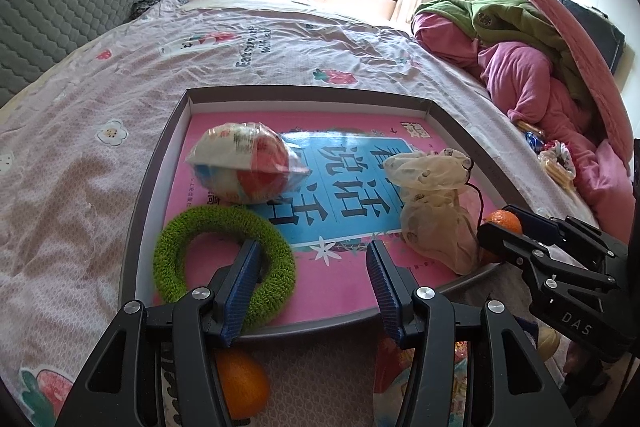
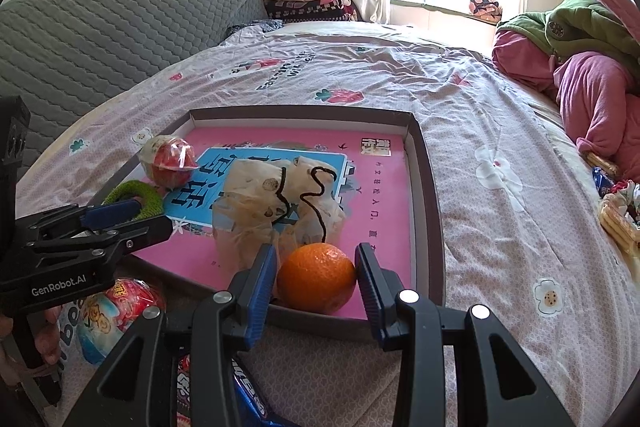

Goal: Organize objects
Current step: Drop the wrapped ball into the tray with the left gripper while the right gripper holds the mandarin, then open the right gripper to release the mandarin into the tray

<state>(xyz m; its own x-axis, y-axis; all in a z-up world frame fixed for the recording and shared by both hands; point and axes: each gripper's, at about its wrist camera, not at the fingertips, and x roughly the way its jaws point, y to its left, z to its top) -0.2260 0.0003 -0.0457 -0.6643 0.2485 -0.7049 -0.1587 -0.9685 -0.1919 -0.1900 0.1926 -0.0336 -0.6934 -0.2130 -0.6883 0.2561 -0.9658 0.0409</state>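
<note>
A shallow dark-rimmed tray with a pink printed bottom lies on the bed. It holds a green fuzzy ring, a wrapped red-and-white egg-shaped snack and a translucent drawstring bag. My left gripper is open over the tray's near edge, its left finger lying across the ring's right side. My right gripper is shut on an orange at the tray's near right corner. In the left wrist view the orange peeks out behind the right gripper. The ring is also in the right wrist view.
A second orange and colourful snack packets lie on the bed in front of the tray. Pink and green clothes are piled at the right, with more snacks below them. A grey quilted headboard is on the left.
</note>
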